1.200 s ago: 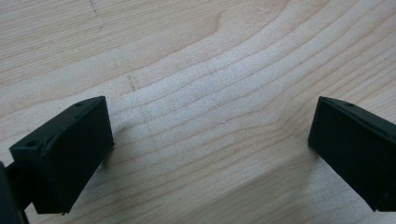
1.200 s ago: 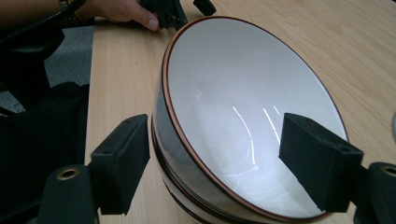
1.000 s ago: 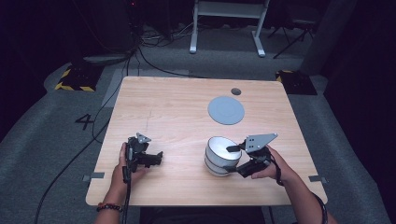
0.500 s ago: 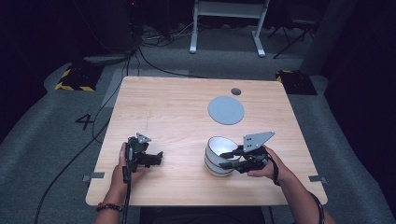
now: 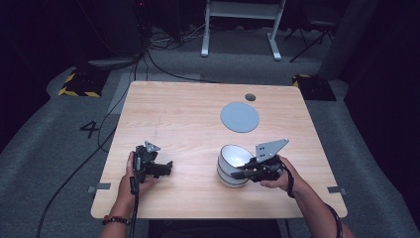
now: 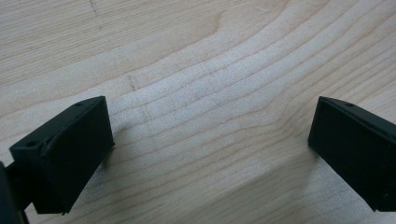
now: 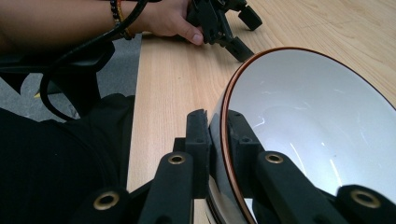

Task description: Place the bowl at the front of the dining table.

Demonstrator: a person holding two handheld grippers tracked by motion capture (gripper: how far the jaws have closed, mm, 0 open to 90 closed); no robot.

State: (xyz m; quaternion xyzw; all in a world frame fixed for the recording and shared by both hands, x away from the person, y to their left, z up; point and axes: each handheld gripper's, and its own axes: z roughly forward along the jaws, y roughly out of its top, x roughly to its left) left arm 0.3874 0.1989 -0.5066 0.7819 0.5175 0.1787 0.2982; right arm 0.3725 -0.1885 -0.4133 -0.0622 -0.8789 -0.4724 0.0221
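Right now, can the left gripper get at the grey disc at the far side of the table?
Probably yes: left gripper is open and empty, and bare table lies between it and the grey disc.

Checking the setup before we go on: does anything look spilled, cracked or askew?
Nothing stands out. The bowl sits upright on the table, clean inside, its rim pinched by the right gripper. The grey disc lies flat. The left gripper rests open on bare wood.

Bare table (image 5: pixel 188 119) is left open between the bowl (image 5: pixel 233 166) and the grey disc (image 5: pixel 239 117) beyond.
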